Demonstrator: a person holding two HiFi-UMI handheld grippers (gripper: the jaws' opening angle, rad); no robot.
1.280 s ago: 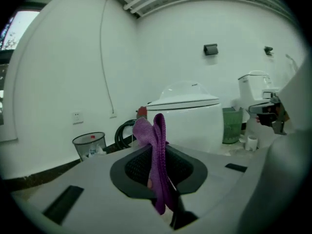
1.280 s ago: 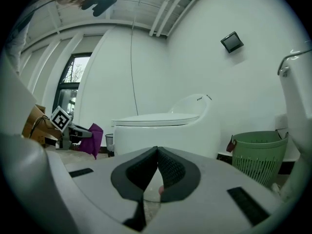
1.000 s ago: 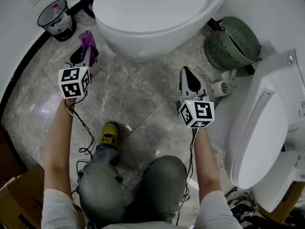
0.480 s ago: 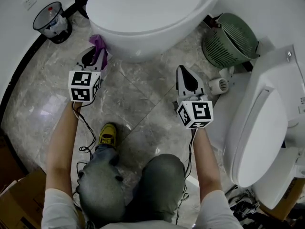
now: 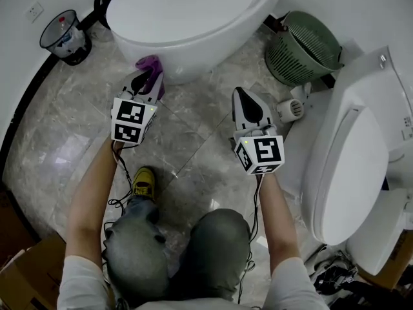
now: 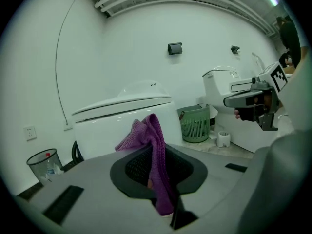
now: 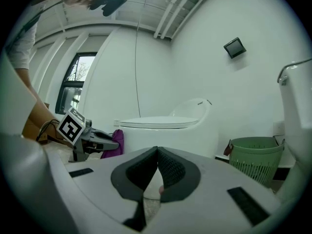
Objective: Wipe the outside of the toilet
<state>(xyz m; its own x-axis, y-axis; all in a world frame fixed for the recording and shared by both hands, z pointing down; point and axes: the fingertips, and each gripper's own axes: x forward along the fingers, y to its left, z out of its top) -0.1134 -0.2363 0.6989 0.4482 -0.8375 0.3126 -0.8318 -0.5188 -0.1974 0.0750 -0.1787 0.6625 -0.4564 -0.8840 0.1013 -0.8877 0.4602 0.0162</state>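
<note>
White ceramic toilet [image 5: 187, 18]: press the purple knitted cloth [image 6: 157, 145] clamped in your left tongs [image 5: 147, 79] flat against its side; right tongs [image 7: 156, 172] closed, empty.

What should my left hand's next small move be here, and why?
Probably ease the left gripper forward until the purple cloth clamped in it meets the outer wall of the white toilet; the cloth looks just short of it.
</note>
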